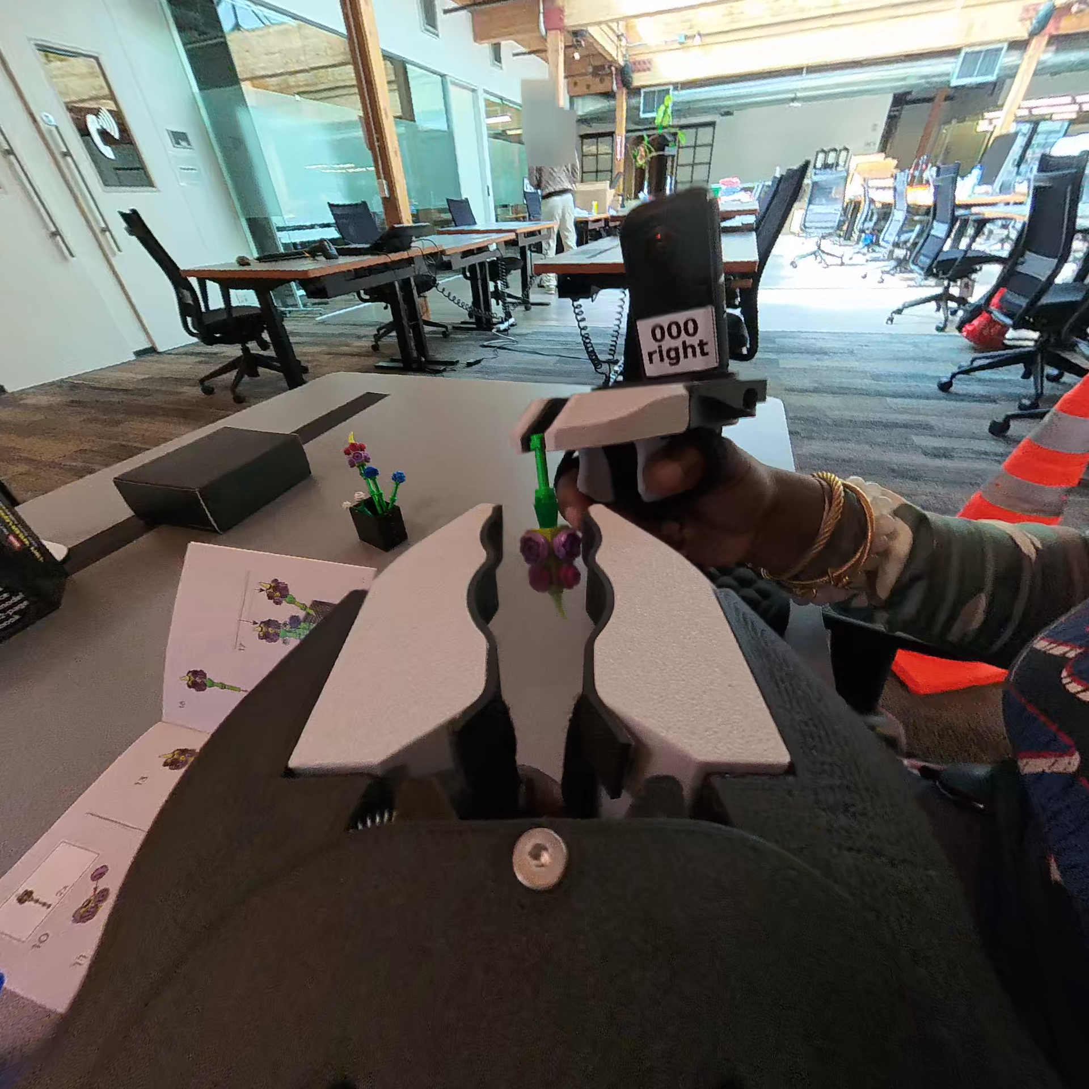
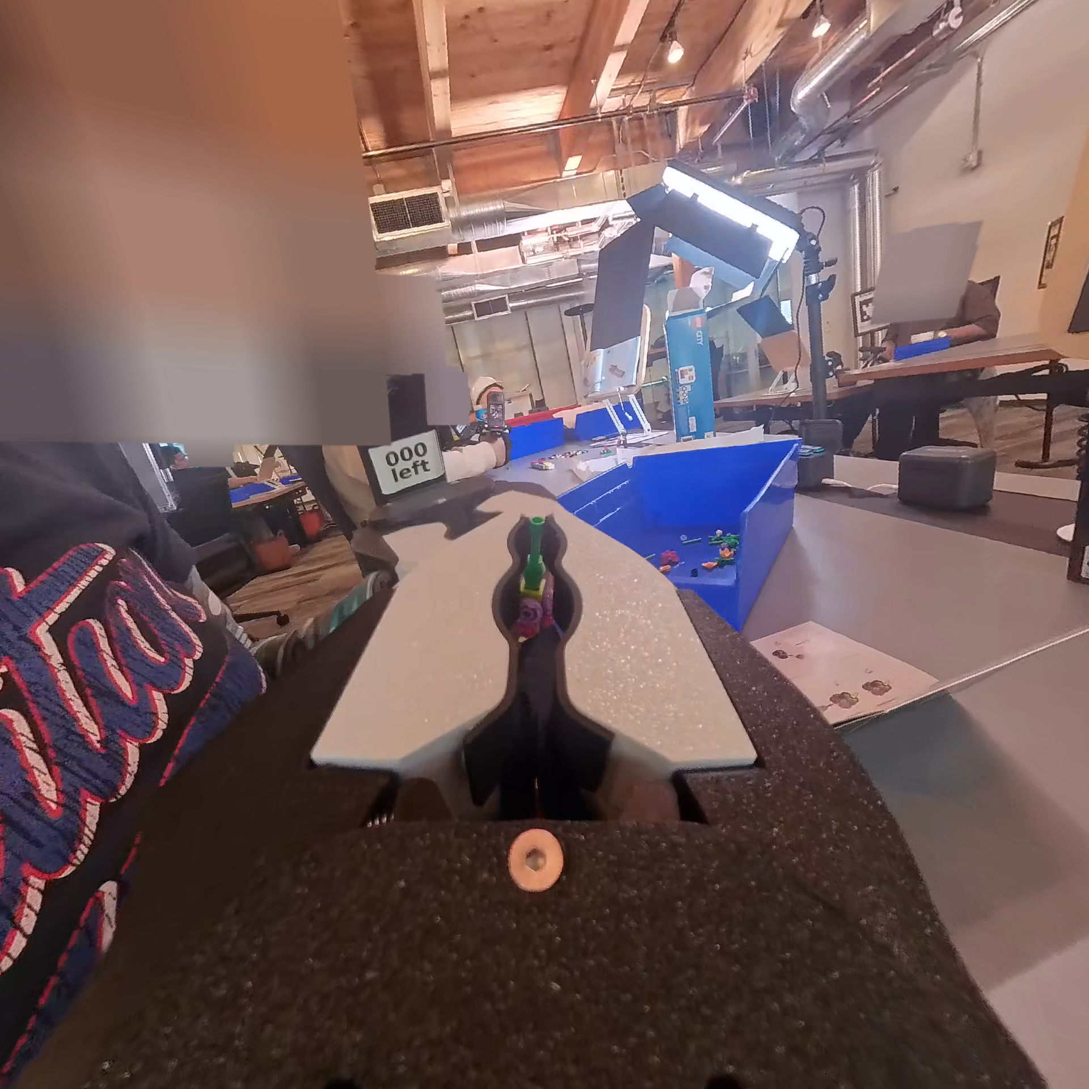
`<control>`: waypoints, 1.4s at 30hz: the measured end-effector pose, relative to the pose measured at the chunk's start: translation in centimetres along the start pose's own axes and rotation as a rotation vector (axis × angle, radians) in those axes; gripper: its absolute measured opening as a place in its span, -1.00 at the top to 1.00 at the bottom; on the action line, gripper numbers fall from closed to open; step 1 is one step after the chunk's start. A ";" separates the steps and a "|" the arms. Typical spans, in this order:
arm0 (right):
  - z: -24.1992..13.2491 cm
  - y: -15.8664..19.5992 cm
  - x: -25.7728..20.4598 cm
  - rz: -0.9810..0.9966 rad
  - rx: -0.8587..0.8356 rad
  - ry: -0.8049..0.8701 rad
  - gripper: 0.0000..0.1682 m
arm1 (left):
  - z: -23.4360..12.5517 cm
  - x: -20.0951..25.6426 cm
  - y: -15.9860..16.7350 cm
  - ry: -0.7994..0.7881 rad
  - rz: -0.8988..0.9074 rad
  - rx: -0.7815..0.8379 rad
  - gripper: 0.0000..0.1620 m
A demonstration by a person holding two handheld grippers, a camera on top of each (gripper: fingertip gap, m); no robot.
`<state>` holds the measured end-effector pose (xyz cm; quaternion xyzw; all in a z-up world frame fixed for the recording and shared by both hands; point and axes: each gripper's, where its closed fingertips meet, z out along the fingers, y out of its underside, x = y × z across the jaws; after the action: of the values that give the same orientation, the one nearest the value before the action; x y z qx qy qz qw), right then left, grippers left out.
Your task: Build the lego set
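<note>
A: Item one, right claw (image 1: 533, 439)?
B: Closed on the green stem of the flower sprig (image 1: 551, 551), pinched at the stem's end. Sprig hangs downward, long axis near vertical in the left wrist view.

A: Item two, left claw (image 1: 542, 566)?
B: Parted, holding nothing. The sprig's blossom head sits between its tips, touching neither as far as I can tell. So the left claw is the nearer free one, the sprig dead ahead.

A: Sprig description?
B: Bright green stem, lime collar, cluster of purple and magenta blooms, thin green tip below.

A: Surroundings?
B: Grey desk (image 1: 448, 412); black pot of finished flowers (image 1: 377, 501) further left; instruction booklet (image 1: 236, 619); blue parts bin (image 2: 707, 530).
</note>
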<state>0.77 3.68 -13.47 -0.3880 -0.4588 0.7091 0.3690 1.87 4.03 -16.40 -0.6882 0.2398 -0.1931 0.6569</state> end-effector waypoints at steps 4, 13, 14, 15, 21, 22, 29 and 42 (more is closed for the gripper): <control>0.7 0.9 -0.3 -0.006 -0.038 -0.018 0.94 | -0.6 -0.3 -0.7 0.005 -0.047 0.036 0.79; 1.1 1.7 -0.4 -0.001 -0.106 -0.043 0.94 | -1.0 -0.1 -0.1 0.045 -0.044 0.022 0.96; 1.1 1.9 -0.5 0.001 -0.131 -0.050 0.94 | -1.0 -0.1 0.1 0.059 -0.049 0.024 0.96; 1.1 2.1 -0.4 0.001 -0.171 -0.053 0.92 | -1.2 -0.1 0.2 0.071 -0.053 0.029 0.96; -2.7 9.3 0.4 -0.044 -0.919 -0.070 0.79 | -3.9 -5.9 1.1 -0.145 -0.074 0.188 0.96; -3.9 10.9 0.6 -0.101 -1.077 -0.068 0.80 | -4.5 -6.6 1.1 -0.175 -0.090 0.219 0.96; -5.0 15.4 1.6 -0.250 -1.491 -0.115 0.82 | -6.0 -8.2 0.8 -0.254 -0.115 0.297 0.96; -7.4 11.8 3.0 -0.254 -1.448 0.016 0.97 | -6.1 -8.3 1.2 -0.255 -0.145 0.288 0.96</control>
<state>4.06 5.37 -27.19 -0.4834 -0.8510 0.1773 0.1031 -8.51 3.92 -16.80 -0.6215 0.0743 -0.1833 0.7581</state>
